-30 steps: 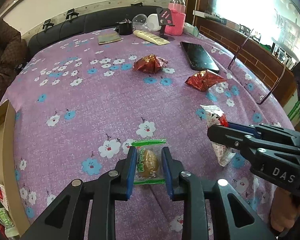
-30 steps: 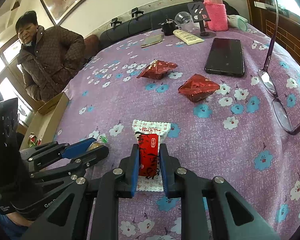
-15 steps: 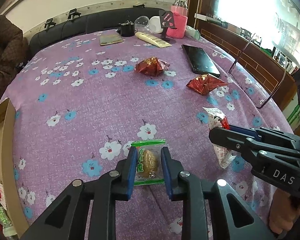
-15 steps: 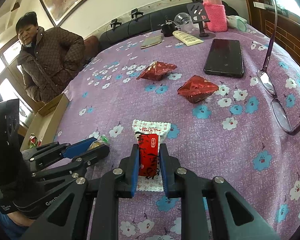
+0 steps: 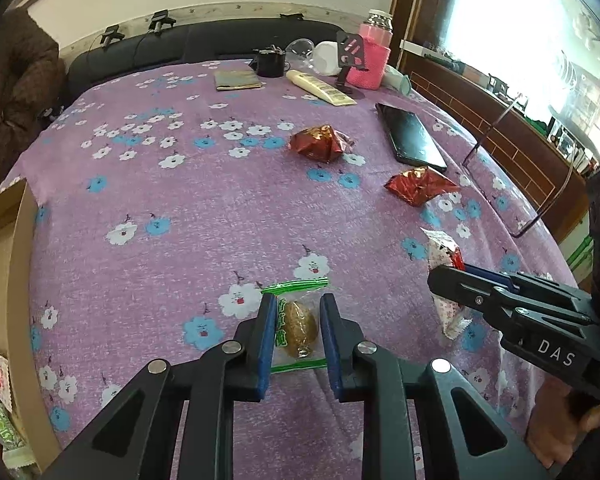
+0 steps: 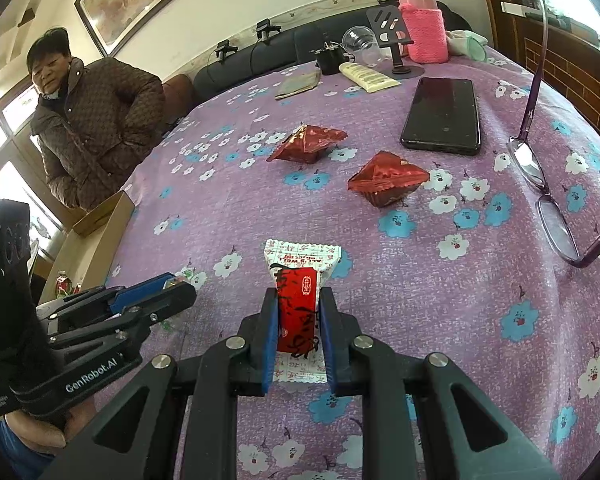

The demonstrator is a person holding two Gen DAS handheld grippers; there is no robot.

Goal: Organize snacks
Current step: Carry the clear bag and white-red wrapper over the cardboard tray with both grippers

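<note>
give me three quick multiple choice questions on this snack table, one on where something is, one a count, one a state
1. Where does the black phone lie?
A. in the cardboard box
B. on the purple flowered cloth, beyond the two red foil snacks
C. under the glasses

2. How many red foil snacks lie loose on the cloth?
A. two
B. four
C. none

3. What sits between the right gripper fingers?
A. nothing
B. the tube of cream
C. the red and white packet

Answers: 1 B, it lies flat on the cloth past both foil snacks. 2 A, two foil pyramids show. 3 C, the blue pads press its sides.
</note>
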